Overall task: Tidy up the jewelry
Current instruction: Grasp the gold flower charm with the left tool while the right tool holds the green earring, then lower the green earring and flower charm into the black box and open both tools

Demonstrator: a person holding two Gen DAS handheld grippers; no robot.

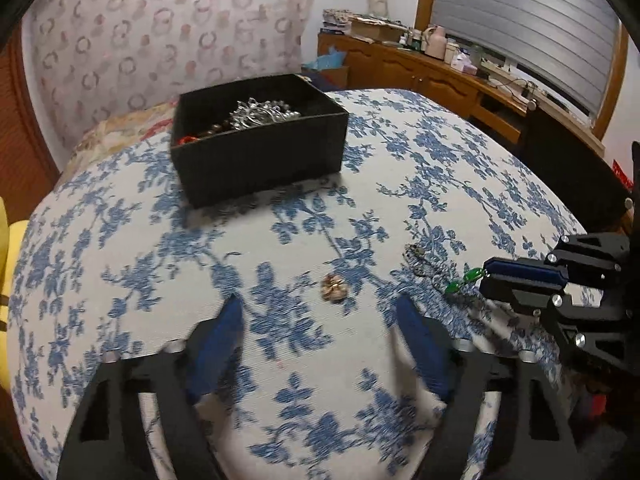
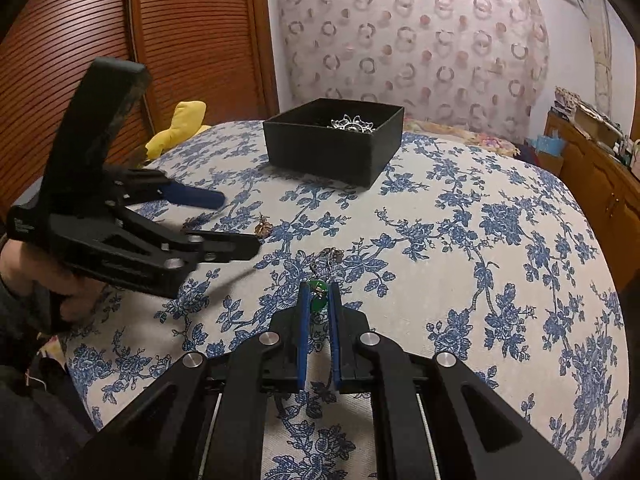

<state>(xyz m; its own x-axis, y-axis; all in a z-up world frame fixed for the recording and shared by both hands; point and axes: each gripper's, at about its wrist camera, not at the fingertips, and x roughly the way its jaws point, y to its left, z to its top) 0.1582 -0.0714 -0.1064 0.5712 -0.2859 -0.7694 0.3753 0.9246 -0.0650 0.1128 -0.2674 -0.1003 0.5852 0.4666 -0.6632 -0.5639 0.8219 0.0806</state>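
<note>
Green stones sat pinched in the right claw, the green earring low over the bed. Left claw gaped empty, the gold brooch just beyond its tips. Far ahead, slightly left, waited the black box.

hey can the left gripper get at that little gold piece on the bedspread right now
Probably yes. The left gripper is open, and the gold piece lies just ahead between its fingers on bare bedspread; the right gripper, shut on the green earring, stays off to the side.
</note>
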